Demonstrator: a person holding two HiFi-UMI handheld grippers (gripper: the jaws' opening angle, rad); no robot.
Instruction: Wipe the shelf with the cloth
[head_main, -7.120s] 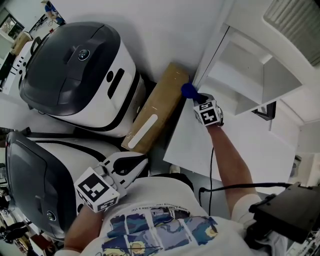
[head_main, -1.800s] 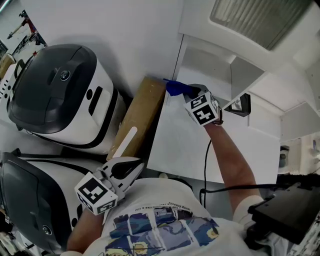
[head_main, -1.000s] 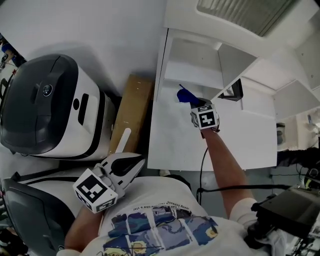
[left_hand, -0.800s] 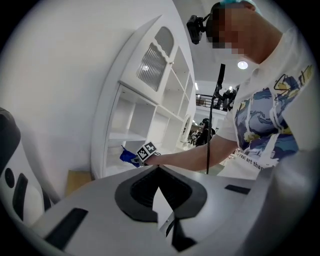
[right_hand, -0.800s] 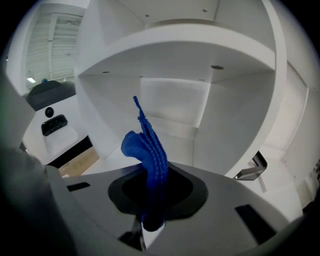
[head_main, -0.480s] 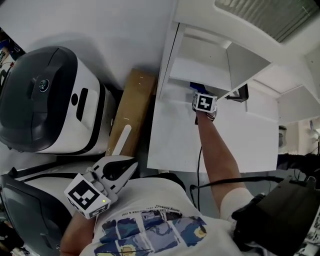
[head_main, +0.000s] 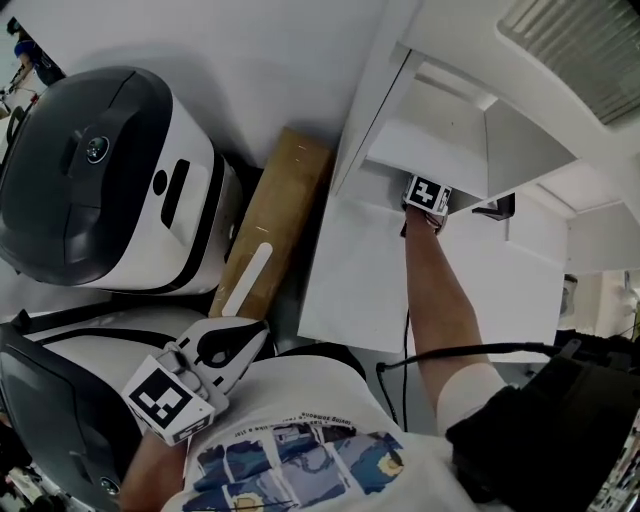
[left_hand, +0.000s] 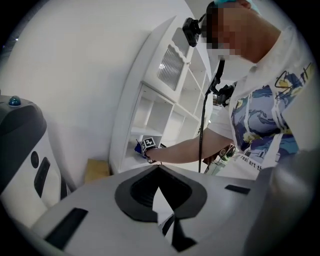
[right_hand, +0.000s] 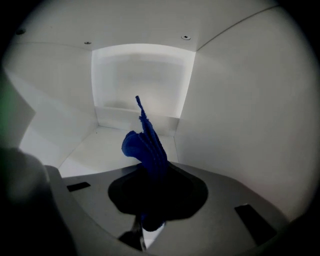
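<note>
Right gripper (right_hand: 148, 222): reaches into an open compartment of the white shelf unit (head_main: 452, 135). Its jaws are pinched on a blue cloth (right_hand: 146, 146). In the head view only its marker cube shows at the compartment's mouth.

Cloth: bunched and dark blue, it rises from the jaws with a thin tip pointing toward the back wall. It sits close to the compartment's right wall. Contact with the compartment floor (right_hand: 102, 147) cannot be made out.

Left gripper (head_main: 243, 345): held low against the person's printed T-shirt (head_main: 300, 465), well apart from the shelf unit. Its jaws are pressed together at the tips with nothing between them.

Right forearm (head_main: 436, 295): stretched from the shoulder to the compartment, with a black cable (head_main: 470, 350) running beside it.

Beside the shelf: a long cardboard box (head_main: 282, 215) lies between the unit's side panel and a white appliance with a dark grey lid (head_main: 105, 165). A second such appliance (head_main: 55, 400) stands nearer the person.
</note>
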